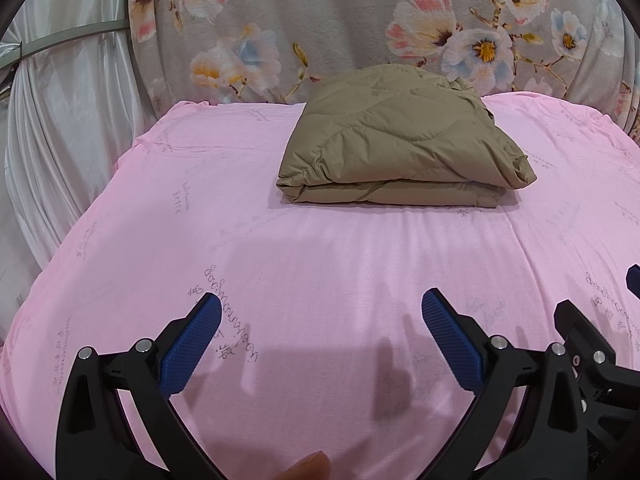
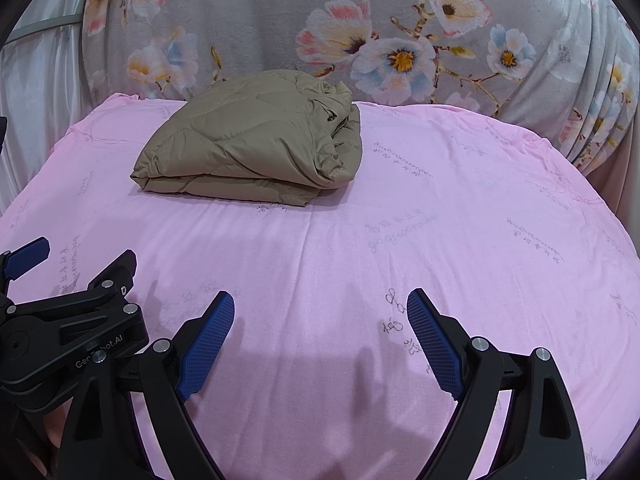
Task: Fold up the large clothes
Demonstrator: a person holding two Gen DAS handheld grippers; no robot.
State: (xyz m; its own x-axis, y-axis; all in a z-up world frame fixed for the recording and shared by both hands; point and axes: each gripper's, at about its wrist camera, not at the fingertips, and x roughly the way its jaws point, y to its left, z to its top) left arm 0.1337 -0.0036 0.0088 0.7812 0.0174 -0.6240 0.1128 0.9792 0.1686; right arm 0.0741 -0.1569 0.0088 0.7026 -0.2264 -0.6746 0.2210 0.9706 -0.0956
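We hold the left gripper (image 1: 320, 320) and right gripper (image 2: 320, 320) released and empty, well back from the folded khaki jacket (image 1: 400, 144) lying on the pink sheet (image 1: 200, 208), judging the fold complete

A folded tan quilted jacket (image 2: 256, 140) lies on the pink bed sheet (image 2: 440, 240), toward the far left, just in front of a grey floral cloth (image 2: 280, 12) draped behind the bed. The right gripper (image 2: 320, 340) hovers over the near sheet, its blue-padded fingers (image 2: 206, 344) spread wide and holding nothing. The left gripper (image 2: 60, 320) shows at the left edge, well apart from the jacket
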